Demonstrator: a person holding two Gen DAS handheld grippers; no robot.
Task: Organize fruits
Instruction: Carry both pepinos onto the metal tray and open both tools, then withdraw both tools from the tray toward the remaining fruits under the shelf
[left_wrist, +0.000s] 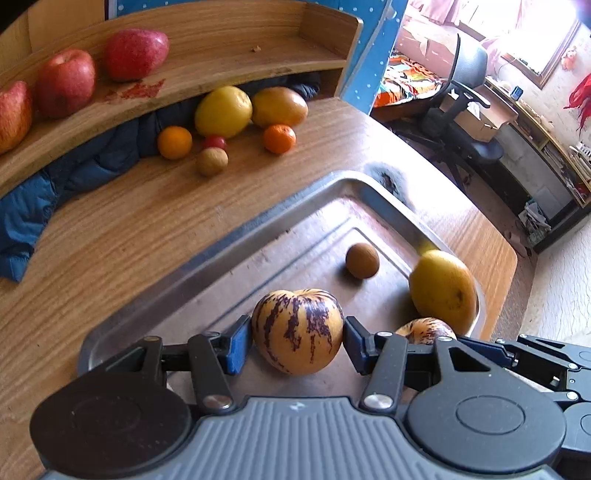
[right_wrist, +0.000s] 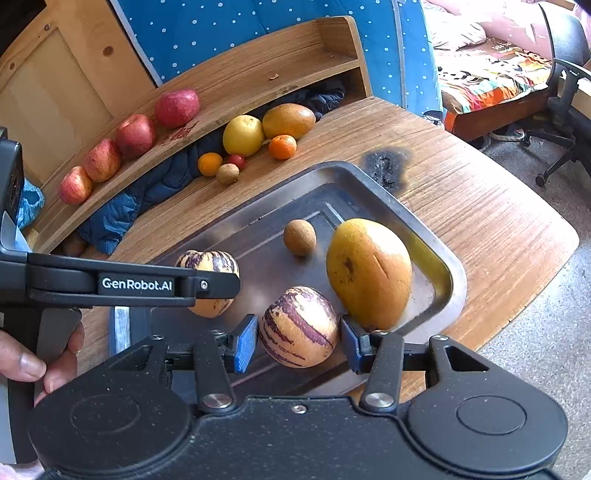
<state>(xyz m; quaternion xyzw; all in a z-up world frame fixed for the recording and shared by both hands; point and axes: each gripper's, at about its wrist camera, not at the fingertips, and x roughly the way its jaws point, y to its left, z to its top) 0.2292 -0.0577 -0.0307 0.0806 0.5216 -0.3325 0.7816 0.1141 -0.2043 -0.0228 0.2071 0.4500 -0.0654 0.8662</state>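
Note:
Two yellow, purple-striped melons lie on a steel tray (left_wrist: 236, 236) (right_wrist: 424, 229). My left gripper (left_wrist: 297, 343) has its blue pads pressed on both sides of one striped melon (left_wrist: 297, 330). In the right wrist view that melon (right_wrist: 207, 264) is partly hidden behind the left gripper's black finger (right_wrist: 166, 284). My right gripper (right_wrist: 298, 345) holds the other striped melon (right_wrist: 298, 326) between its pads, just left of a large mango (right_wrist: 369, 273) (left_wrist: 443, 286). A small brown fruit (right_wrist: 300, 237) (left_wrist: 362, 260) sits mid-tray.
Several red apples (right_wrist: 135, 134) line a curved wooden shelf (right_wrist: 258, 70). Below it on the table lie a yellow fruit (right_wrist: 243, 135), a mango (right_wrist: 288, 120), two oranges (right_wrist: 282, 146), small fruits and a blue jacket (right_wrist: 122, 210). A hand (right_wrist: 37, 365) grips the left handle. The table edge is at the right.

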